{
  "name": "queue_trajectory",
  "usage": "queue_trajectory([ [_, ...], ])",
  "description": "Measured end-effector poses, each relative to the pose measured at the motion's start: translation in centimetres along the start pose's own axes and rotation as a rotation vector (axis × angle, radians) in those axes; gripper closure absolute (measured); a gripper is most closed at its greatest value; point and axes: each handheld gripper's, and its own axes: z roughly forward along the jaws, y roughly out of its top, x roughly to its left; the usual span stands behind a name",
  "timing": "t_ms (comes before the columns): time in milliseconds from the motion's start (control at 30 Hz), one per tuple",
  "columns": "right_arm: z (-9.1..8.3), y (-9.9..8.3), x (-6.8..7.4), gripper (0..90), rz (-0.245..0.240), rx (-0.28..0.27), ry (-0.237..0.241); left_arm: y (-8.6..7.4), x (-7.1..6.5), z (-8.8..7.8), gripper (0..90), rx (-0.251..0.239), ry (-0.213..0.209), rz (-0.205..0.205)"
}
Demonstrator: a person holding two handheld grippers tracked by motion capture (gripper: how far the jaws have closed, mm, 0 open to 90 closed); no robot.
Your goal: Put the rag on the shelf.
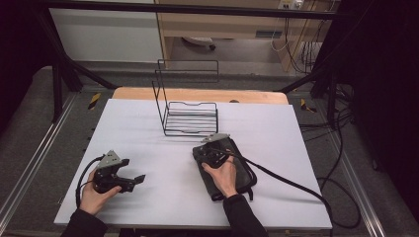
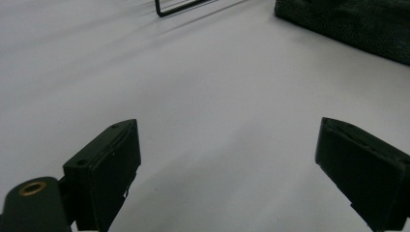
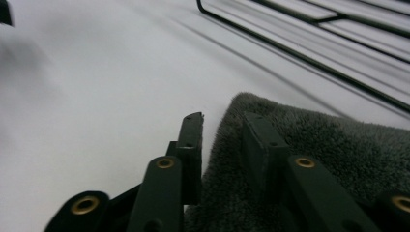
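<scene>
Right gripper [image 3: 220, 128] jaws narrowly parted, straddling corner edge of grey towel [image 3: 309, 145], probably to pinch for folding near wire rack [image 1: 190, 116]; left gripper [image 2: 227, 159] gaping wide, idle over white table [image 2: 193, 87].

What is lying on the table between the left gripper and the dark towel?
Nothing: in the high view, only bare white table separates the left gripper from the dark towel. The left gripper view agrees.

One wire rack [image 1: 190, 116], one dark towel [image 1: 242, 168] (folded), two claws: left [image 1: 132, 170], right [image 1: 213, 144].
</scene>
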Motion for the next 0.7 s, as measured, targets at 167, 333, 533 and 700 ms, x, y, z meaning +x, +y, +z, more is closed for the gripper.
queue_trajectory([
  [167,-2.8,0.8,0.3,42.9,-0.044,-0.045,0.008,0.2,-0.5,0.1,8.9,0.004,-0.009,-0.004],
  [333,-5.7,-0.1,-0.9,23.8,-0.057,-0.037,-0.006,0.8,-1.5,0.5,8.6,0.006,-0.025,0.003],
  [533,-8.4,-3.0,-3.4,15.8,-0.019,-0.020,-0.023,1.8,-3.3,1.4,8.9,0.032,-0.041,0.015],
  [700,-10.1,-5.0,-4.8,27.3,0.002,-0.001,-0.043,2.5,-4.8,2.2,8.9,0.052,-0.055,0.024],
])
